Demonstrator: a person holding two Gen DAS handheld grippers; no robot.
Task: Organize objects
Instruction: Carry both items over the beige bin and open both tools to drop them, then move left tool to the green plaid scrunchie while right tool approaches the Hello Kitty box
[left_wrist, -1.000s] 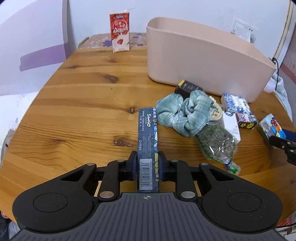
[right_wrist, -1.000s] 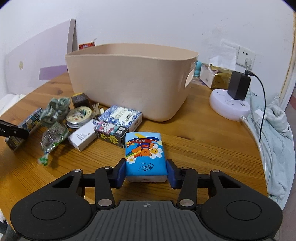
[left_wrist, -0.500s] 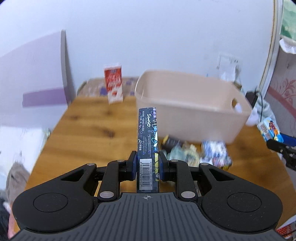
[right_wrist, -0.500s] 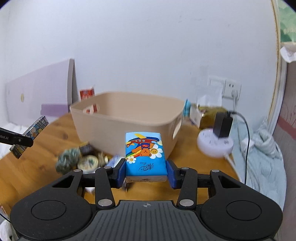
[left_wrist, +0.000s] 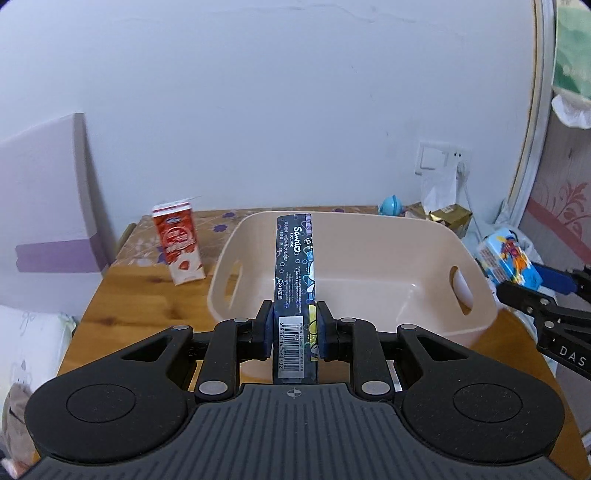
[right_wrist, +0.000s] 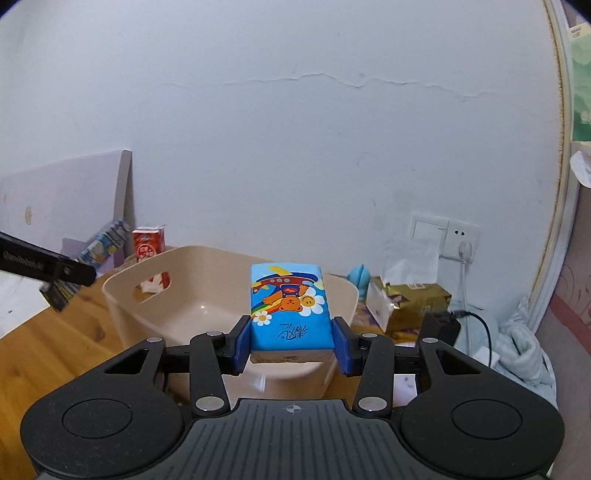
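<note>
My left gripper (left_wrist: 294, 328) is shut on a long dark blue box (left_wrist: 294, 273) and holds it in the air, over the near rim of the beige bin (left_wrist: 369, 266). My right gripper (right_wrist: 291, 341) is shut on a blue tissue pack with a bear print (right_wrist: 290, 306), held above the bin's (right_wrist: 192, 291) right end. The bin looks empty inside. In the left wrist view the tissue pack (left_wrist: 508, 260) and the right gripper (left_wrist: 546, 295) show at the right. In the right wrist view the blue box (right_wrist: 86, 266) and the left gripper's finger (right_wrist: 44, 264) show at the left.
A red milk carton (left_wrist: 179, 243) stands on the wooden table (left_wrist: 144, 295) left of the bin. A gold box (right_wrist: 413, 306), a blue toy (right_wrist: 360, 278), a black charger (right_wrist: 439, 328) and a wall socket (right_wrist: 445, 242) lie behind and right of the bin. A white board (left_wrist: 44, 210) leans at the left.
Both grippers have risen from the table with their objects and now look down into the bin from above its rim. The loose items on the table have dropped out of view.
</note>
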